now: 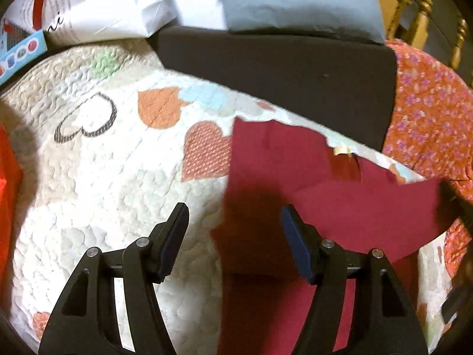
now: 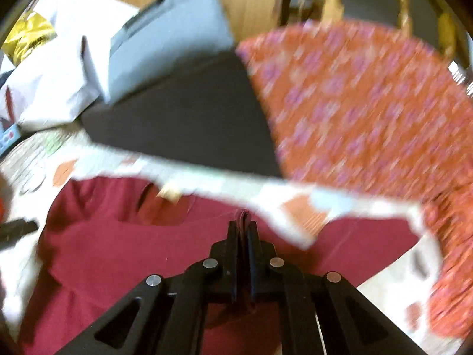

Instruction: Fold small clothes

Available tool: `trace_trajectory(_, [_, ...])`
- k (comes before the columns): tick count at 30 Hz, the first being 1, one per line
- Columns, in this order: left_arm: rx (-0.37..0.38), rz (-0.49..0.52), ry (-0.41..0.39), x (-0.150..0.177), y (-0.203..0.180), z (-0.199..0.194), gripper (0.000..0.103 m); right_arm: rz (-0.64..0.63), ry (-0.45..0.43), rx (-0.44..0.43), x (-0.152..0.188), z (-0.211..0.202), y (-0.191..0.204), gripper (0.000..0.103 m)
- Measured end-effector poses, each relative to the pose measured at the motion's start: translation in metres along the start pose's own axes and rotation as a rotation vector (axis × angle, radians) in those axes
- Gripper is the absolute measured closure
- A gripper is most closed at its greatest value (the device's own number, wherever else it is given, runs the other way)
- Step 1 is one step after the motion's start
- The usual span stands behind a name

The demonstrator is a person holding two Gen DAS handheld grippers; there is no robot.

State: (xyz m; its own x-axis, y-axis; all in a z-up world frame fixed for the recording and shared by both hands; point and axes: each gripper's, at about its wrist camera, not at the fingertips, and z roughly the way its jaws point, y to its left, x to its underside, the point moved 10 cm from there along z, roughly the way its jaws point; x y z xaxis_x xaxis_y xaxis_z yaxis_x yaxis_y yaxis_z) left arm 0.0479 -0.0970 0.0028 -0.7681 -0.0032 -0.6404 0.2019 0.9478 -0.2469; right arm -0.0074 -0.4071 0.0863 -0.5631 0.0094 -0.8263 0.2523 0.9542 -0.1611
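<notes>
On the heart-print quilt (image 1: 97,177) the maroon garment (image 1: 340,207) seems only partly folded; the right gripper (image 2: 243,222) pinches its edge; the left gripper (image 1: 233,219) gapes empty, with more folds ahead.

right wrist view: smeared by motion all over, so the orange flowered cloth (image 2: 369,112) is just streaks, print unreadable
dark red garment (image 2: 124,254): runs off the bottom edge in both views, full shape can't be told
garment label (image 2: 170,193): tan blob, too blurred to read
right tongs (image 2: 243,222): pinch a bunched bit of the garment, which part can't be told
black thing at left edge (image 2: 17,227): cut off, unclear what it is
colourful box (image 1: 20,56): cut by the left edge
wooden chair (image 1: 425,9): only spindles show
</notes>
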Motion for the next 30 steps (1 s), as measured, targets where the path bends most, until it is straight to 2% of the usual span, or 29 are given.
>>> trace_trajectory(1, [-0.007, -0.003, 0.022, 0.003, 0.001, 0.006, 0.038, -0.015, -0.017, 0.037, -0.003, 0.002, -0.004, 0.098])
trace_trajectory(3, [-0.018, 0.011, 0.053, 0.009, -0.003, 0.017, 0.038, -0.055, 0.014, 0.092, 0.012, 0.022, -0.007, 0.098])
trace_trajectory(4, [-0.031, 0.024, 0.068, 0.012, -0.005, 0.022, 0.038, -0.084, 0.078, 0.096, 0.029, 0.041, -0.004, 0.096])
trace_trajectory(6, [-0.064, 0.046, 0.109, 0.020, -0.006, 0.031, 0.038, -0.123, 0.331, 0.046, 0.076, 0.080, 0.000, 0.096])
trace_trajectory(7, [-0.070, 0.045, 0.121, 0.022, -0.006, 0.032, 0.038, -0.094, 0.358, 0.028, 0.082, 0.082, -0.001, 0.093])
trace_trajectory(8, [-0.069, 0.040, 0.128, 0.024, -0.006, 0.032, 0.038, -0.032, 0.312, -0.003, 0.076, 0.074, -0.003, 0.091])
trace_trajectory(9, [-0.073, 0.039, 0.125, 0.023, -0.004, 0.030, 0.038, 0.014, 0.259, -0.032, 0.065, 0.065, -0.002, 0.082])
trace_trajectory(10, [-0.083, 0.041, 0.116, 0.021, -0.003, 0.028, 0.038, 0.051, 0.200, -0.077, 0.050, 0.054, 0.004, 0.067])
trace_trajectory(11, [-0.099, 0.044, 0.105, 0.019, 0.000, 0.027, 0.038, 0.068, 0.160, -0.128, 0.036, 0.049, 0.016, 0.060])
trace_trajectory(12, [-0.114, 0.042, 0.100, 0.017, 0.003, 0.027, 0.038, 0.070, 0.118, -0.220, 0.020, 0.045, 0.040, 0.050])
trace_trajectory(13, [-0.123, 0.034, 0.104, 0.018, 0.008, 0.027, 0.038, 0.060, 0.092, -0.327, 0.009, 0.043, 0.069, 0.049])
trace_trajectory(15, [-0.117, 0.000, 0.132, 0.022, 0.014, 0.030, 0.038, 0.042, 0.099, -0.525, -0.003, 0.045, 0.124, 0.050])
trace_trajectory(16, [-0.112, -0.015, 0.144, 0.023, 0.016, 0.031, 0.038, 0.021, 0.113, -0.612, -0.007, 0.050, 0.155, 0.050])
trace_trajectory(17, [-0.111, -0.019, 0.149, 0.024, 0.017, 0.031, 0.038, -0.018, 0.122, -0.663, -0.010, 0.054, 0.186, 0.050])
trace_trajectory(19, [-0.112, -0.023, 0.149, 0.022, 0.019, 0.030, 0.038, -0.113, 0.131, -0.674, -0.013, 0.073, 0.232, 0.050])
trace_trajectory(21, [-0.115, -0.027, 0.134, 0.017, 0.023, 0.025, 0.038, -0.173, 0.169, -0.665, -0.012, 0.101, 0.261, 0.050])
trace_trajectory(23, [-0.128, -0.029, 0.121, 0.012, 0.027, 0.024, 0.038, -0.196, 0.242, -0.678, -0.003, 0.126, 0.280, 0.053])
trace_trajectory(25, [-0.117, -0.043, 0.131, 0.011, 0.029, 0.026, 0.038, -0.230, 0.320, -0.724, 0.011, 0.137, 0.295, 0.100])
trace_trajectory(26, [-0.110, -0.055, 0.137, 0.011, 0.031, 0.026, 0.038, -0.269, 0.323, -0.715, 0.015, 0.138, 0.299, 0.100])
trace_trajectory(28, [-0.107, -0.073, 0.136, 0.008, 0.033, 0.025, 0.038, -0.334, 0.261, -0.693, 0.011, 0.132, 0.303, 0.100])
trace_trajectory(30, [-0.109, -0.076, 0.117, 0.003, 0.034, 0.023, 0.038, -0.326, 0.202, -0.659, -0.004, 0.132, 0.302, 0.100])
